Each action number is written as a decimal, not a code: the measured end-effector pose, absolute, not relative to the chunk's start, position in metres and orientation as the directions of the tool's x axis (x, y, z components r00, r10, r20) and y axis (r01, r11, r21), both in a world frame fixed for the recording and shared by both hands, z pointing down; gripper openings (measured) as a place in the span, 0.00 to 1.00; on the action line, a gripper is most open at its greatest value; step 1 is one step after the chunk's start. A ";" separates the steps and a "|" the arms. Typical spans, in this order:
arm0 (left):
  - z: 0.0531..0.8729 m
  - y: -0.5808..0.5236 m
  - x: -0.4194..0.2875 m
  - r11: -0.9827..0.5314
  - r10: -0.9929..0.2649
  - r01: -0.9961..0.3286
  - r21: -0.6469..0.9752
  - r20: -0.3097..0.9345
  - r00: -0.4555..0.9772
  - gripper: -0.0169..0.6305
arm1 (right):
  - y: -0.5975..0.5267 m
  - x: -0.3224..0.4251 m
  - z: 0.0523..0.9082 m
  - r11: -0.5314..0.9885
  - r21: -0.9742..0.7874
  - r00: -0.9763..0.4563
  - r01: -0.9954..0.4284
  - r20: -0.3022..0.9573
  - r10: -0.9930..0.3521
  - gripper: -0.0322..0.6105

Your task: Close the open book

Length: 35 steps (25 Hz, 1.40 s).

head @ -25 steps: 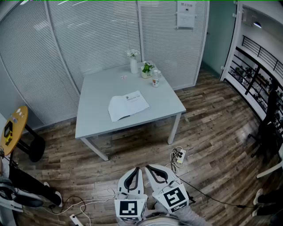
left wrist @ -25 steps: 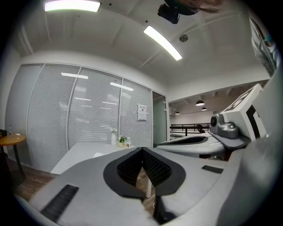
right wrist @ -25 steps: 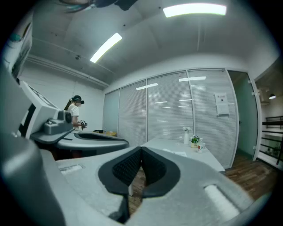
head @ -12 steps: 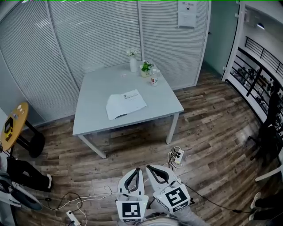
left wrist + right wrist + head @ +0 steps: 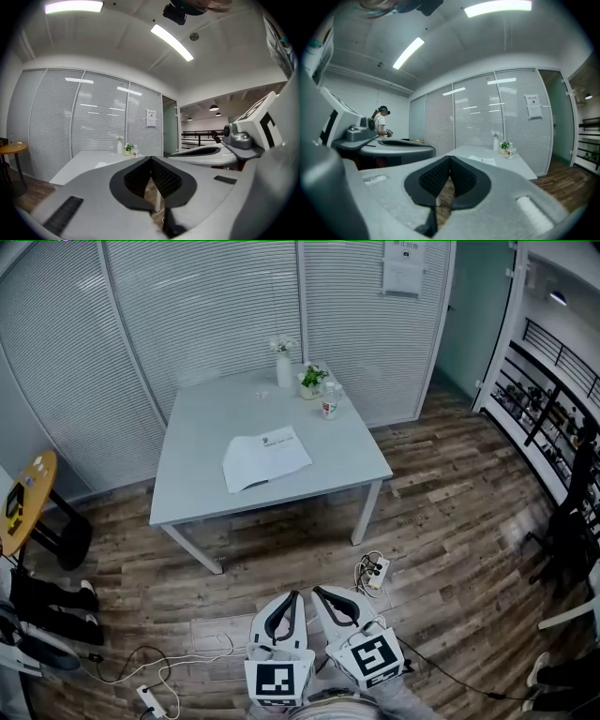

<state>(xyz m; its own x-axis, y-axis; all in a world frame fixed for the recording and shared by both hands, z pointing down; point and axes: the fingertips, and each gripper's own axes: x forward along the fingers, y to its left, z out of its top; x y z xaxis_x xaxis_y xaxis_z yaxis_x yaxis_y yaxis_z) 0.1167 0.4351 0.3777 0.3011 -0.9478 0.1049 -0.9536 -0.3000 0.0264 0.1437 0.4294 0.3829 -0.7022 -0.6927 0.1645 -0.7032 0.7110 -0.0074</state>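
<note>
The open book (image 5: 265,457) lies flat with white pages up, near the middle of the grey table (image 5: 197,498), far ahead of me. It also shows as a pale patch on the tabletop, the book (image 5: 104,164) in the left gripper view and the book (image 5: 483,160) in the right gripper view. My left gripper (image 5: 294,595) and right gripper (image 5: 318,592) are side by side at the bottom of the head view, over the wood floor, well short of the table. Both are shut with nothing between their jaws: left gripper (image 5: 151,158), right gripper (image 5: 450,157).
A white vase (image 5: 284,371), a small potted plant (image 5: 311,382) and a bottle (image 5: 329,407) stand at the table's far right corner. A power strip (image 5: 375,571) and cables lie on the floor ahead. A yellow round side table (image 5: 21,502) is left, and a person (image 5: 380,123) stands far left.
The view has crept a little toward the table, with both grippers still shut and side by side. Legs at the left edge have shifted.
</note>
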 end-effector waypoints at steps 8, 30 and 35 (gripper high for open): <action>0.370 0.348 0.078 -0.345 -0.935 -0.937 0.047 0.075 0.348 0.02 | 0.348 0.103 0.376 0.689 0.041 -0.677 -0.724 0.148 -0.721 0.05; 0.386 0.212 -0.025 -0.418 -0.900 -0.904 0.087 0.095 0.425 0.02 | 0.209 0.004 0.398 0.626 0.021 -0.613 -0.780 0.183 -0.769 0.05; 0.392 0.196 -0.027 -0.416 -0.897 -0.902 0.111 0.109 0.428 0.02 | 0.189 0.002 0.399 0.620 0.022 -0.606 -0.785 0.185 -0.774 0.05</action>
<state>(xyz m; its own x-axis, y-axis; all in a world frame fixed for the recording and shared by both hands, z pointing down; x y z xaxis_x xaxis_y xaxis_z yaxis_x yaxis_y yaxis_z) -0.0269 0.1955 0.3920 0.4277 -0.8973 0.1093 -0.9023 -0.4165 0.1114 0.0018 0.1890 0.3991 -0.6057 -0.7738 0.1851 -0.7847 0.6195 0.0222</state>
